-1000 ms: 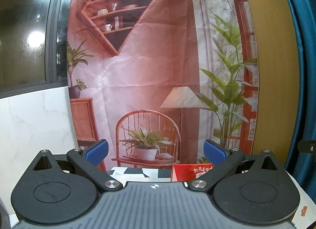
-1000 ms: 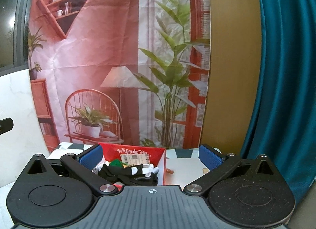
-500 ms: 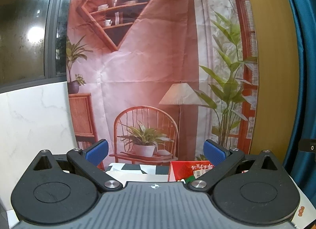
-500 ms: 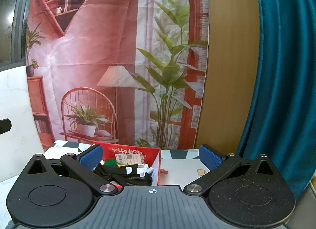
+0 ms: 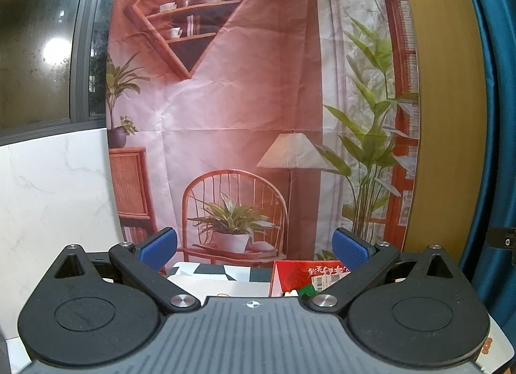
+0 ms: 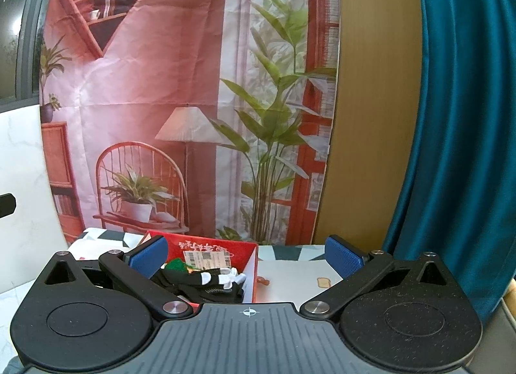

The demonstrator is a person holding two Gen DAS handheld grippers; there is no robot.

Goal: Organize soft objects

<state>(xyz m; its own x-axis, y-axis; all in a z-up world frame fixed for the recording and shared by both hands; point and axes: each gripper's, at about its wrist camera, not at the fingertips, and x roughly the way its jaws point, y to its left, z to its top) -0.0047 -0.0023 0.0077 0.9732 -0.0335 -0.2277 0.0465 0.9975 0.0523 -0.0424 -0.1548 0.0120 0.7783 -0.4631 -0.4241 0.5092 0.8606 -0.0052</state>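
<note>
- The red box [image 6: 222, 264] sits on the checkered tablecloth [image 6: 290, 253], just ahead of the right gripper [image 6: 245, 254] and a little to its left; inside lies a heap of soft things, mostly black fabric [image 6: 196, 287] with white bits and something green behind.
- From the left wrist view the same red box [image 5: 300, 272] shows only as a corner low at the right, half hidden behind the tool body.
- Over the last second both cameras have tipped down slightly: the box shows a little more in the left view and has slid left in the right one. I read that as both tools drifting rather than committing to a grasp.
- No loose soft item shows outside the box, so the sorting looks close to done, or the remaining pieces are out of sight.
- The right gripper's jaws stand wide apart, blue pads [image 6: 150, 254] empty, the left pad overlapping the box edge in view but not clearly touching it.
- The left gripper [image 5: 254, 250] is just as wide, pads [image 5: 159, 246] bare, holding and touching nothing.
- Behind everything hangs a printed backdrop [image 6: 161, 83] and a teal curtain [image 6: 458, 116].
</note>
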